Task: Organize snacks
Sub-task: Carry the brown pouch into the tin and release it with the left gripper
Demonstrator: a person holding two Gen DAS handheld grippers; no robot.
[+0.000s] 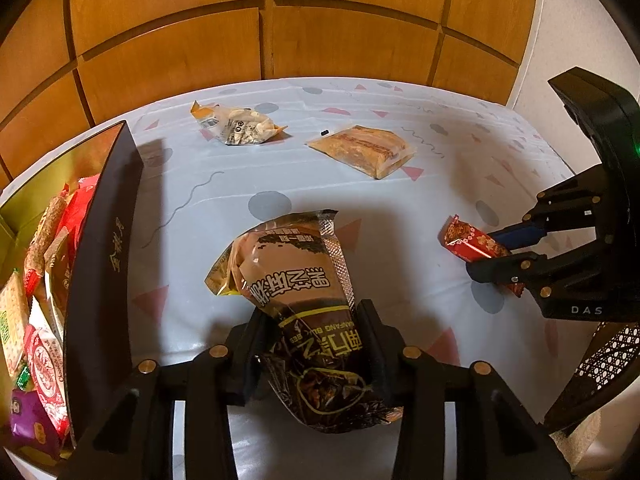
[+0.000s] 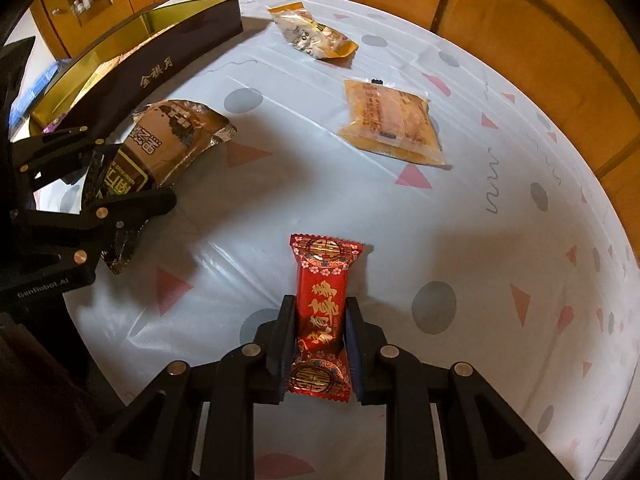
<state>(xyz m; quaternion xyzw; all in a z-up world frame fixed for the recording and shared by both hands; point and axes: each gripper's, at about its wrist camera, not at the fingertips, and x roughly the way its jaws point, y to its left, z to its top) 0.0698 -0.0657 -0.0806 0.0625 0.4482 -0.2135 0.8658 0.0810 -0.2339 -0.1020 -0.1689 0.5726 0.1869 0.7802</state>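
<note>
My left gripper is shut on a brown and black snack bag, held just above the table; it also shows in the right wrist view. My right gripper is shut on a red candy packet with gold characters, seen from the left wrist view at the right. A dark box with a gold lining stands at the left and holds several snack packets. An orange flat packet and a crumpled pale packet lie farther back on the table.
The table wears a pale blue cloth with pink triangles and grey dots. Wooden cabinet doors stand behind it. A woven chair back sits at the right edge. The box's long side runs beside the brown bag.
</note>
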